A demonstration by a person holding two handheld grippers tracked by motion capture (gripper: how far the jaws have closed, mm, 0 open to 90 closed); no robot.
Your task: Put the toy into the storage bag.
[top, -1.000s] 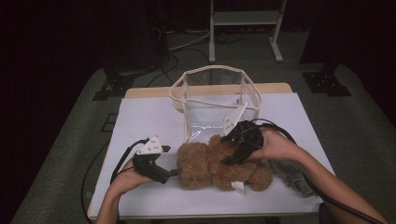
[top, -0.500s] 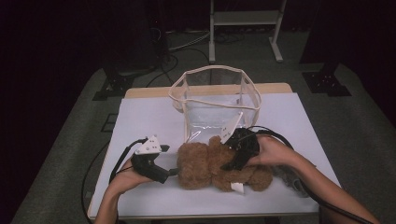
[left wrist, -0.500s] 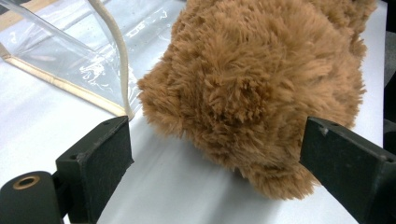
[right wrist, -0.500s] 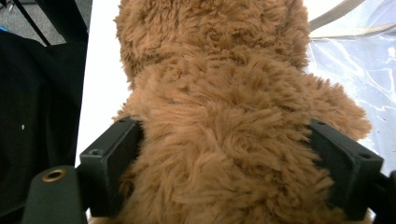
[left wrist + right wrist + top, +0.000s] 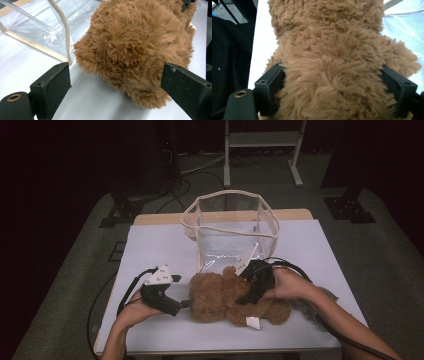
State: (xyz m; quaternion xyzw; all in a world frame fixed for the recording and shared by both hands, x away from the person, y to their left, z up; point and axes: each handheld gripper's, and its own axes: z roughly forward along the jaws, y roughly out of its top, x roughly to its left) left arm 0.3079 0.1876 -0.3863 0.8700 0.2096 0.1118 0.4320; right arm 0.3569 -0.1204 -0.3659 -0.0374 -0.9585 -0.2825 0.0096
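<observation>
A brown plush teddy bear lies on its side on the white table, near the front edge. My left gripper is open just left of the bear's head, with its jaws apart and a strip of table between them and the fur. My right gripper comes down over the bear's middle. In the right gripper view the bear's body sits between the wide-spread jaws, and fur brushes both pads. The right gripper is open around it.
A clear plastic bag with cream trim stands open just behind the bear; its wall and cord lie close to the left gripper. A white tag sticks out from the bear. A grey plush item lies under the right forearm.
My right gripper has come down and a little left, so its jaws straddle the bear's body. The left gripper and the bear have hardly moved.
</observation>
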